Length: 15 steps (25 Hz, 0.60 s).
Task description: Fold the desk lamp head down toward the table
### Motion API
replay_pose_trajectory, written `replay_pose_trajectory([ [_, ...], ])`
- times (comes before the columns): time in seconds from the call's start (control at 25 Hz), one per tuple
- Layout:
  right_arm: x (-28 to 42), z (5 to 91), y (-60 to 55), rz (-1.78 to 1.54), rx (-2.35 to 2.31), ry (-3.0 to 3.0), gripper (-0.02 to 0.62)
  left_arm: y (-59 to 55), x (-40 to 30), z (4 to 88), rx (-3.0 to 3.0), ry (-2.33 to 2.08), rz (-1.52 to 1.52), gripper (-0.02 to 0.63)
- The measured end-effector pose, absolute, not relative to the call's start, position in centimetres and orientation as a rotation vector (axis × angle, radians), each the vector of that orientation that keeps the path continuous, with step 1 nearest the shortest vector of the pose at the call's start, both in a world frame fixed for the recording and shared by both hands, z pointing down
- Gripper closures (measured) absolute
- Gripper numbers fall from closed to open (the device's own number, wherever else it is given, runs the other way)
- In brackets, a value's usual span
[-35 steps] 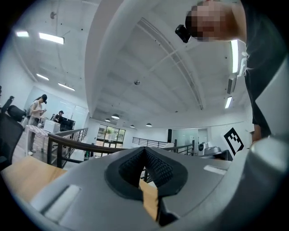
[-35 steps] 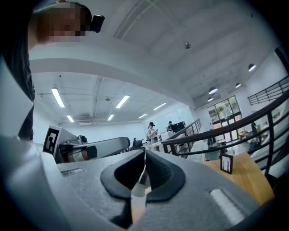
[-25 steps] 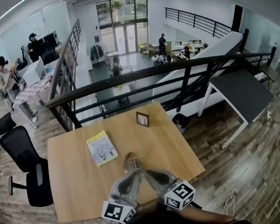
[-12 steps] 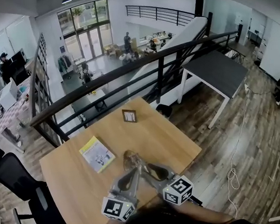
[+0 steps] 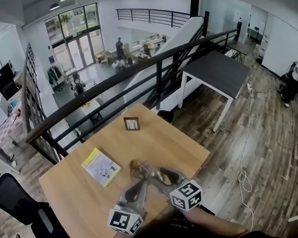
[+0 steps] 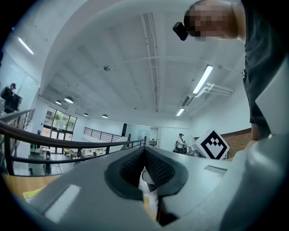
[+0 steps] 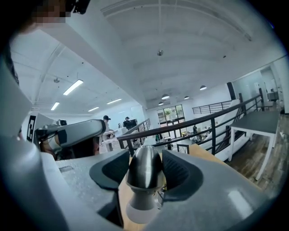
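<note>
Head view: two grippers meet over a small desk lamp (image 5: 137, 167) near the front edge of a pale wooden table (image 5: 179, 141).
A yellow booklet (image 5: 100, 167) lies flat at left, a dark picture frame (image 5: 131, 123) stands further back, and a black railing (image 5: 109, 82) runs behind. The left gripper (image 6: 144, 155) has its ribbed pads clamped on a slim pale part of the lamp. The right gripper (image 7: 145, 155) has just been opening, and the smooth, bullet-shaped steel lamp head (image 7: 143, 173) sits between its jaws.
</note>
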State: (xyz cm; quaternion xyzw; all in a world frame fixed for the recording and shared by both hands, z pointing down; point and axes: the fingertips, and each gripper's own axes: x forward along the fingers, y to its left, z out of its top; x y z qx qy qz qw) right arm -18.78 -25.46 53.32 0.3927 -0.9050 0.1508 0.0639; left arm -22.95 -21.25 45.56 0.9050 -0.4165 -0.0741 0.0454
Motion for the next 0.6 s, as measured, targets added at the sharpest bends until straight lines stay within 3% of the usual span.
replay_pose_trajectory([
  [0.6,-18.7,53.5,-25.5,0.423,1.160,-2.677,0.373,-20.6,-24.2,47.2,2.729,-1.232,-0.257,0.606],
])
